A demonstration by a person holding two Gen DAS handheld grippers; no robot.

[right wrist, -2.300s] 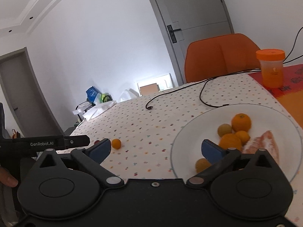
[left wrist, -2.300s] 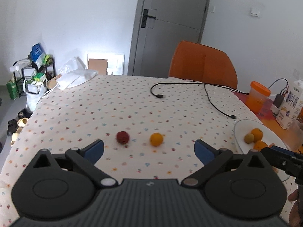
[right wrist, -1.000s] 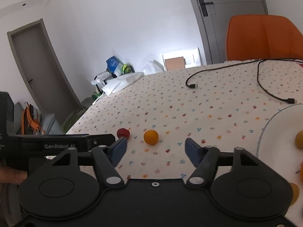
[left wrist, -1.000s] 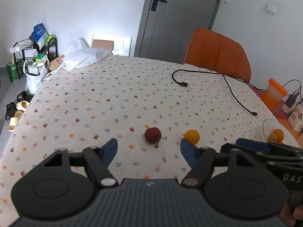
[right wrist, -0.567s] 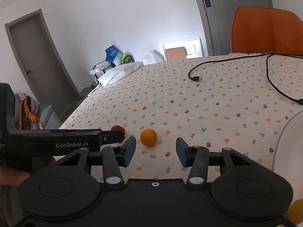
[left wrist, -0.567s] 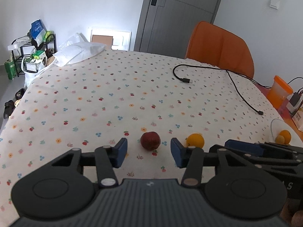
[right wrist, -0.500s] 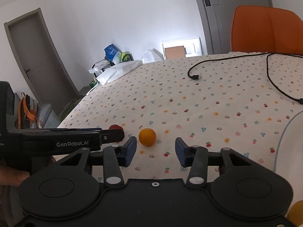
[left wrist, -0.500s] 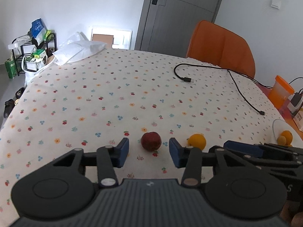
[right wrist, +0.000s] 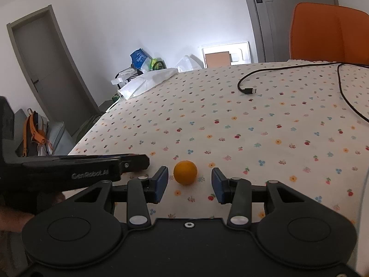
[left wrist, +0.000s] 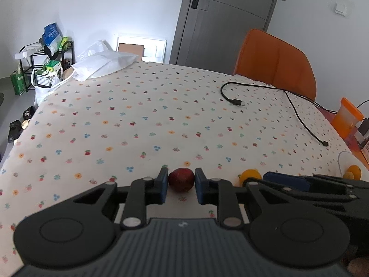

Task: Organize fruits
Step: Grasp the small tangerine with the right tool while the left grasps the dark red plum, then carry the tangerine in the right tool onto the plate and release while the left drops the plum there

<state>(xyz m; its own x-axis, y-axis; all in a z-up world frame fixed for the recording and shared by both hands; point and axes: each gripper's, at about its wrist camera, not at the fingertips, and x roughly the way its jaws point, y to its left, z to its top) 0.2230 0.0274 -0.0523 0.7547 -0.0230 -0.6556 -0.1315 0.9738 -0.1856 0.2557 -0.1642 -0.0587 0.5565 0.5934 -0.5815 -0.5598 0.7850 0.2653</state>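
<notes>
A dark red round fruit (left wrist: 181, 180) lies on the flowered tablecloth (left wrist: 161, 120), and my left gripper (left wrist: 181, 178) is shut on it, both blue pads pressed to its sides. Just to its right a small orange (right wrist: 185, 172) rests on the cloth between the fingers of my right gripper (right wrist: 189, 178). That gripper is open, with a gap on either side of the orange. In the left wrist view the right gripper (left wrist: 288, 182) hides part of the orange (left wrist: 250, 175). In the right wrist view the left gripper's finger (right wrist: 92, 164) covers the red fruit.
A white plate (left wrist: 342, 159) with several fruits (left wrist: 354, 170) sits at the table's right edge. A black cable (left wrist: 299, 115) crosses the far right of the cloth. An orange-lidded cup (left wrist: 347, 117), an orange chair (left wrist: 276, 62) and a white bag (left wrist: 103, 64) stand farther back.
The left jaws have come together onto the red fruit. The right jaws have narrowed around the orange and the gripper has moved closer to it.
</notes>
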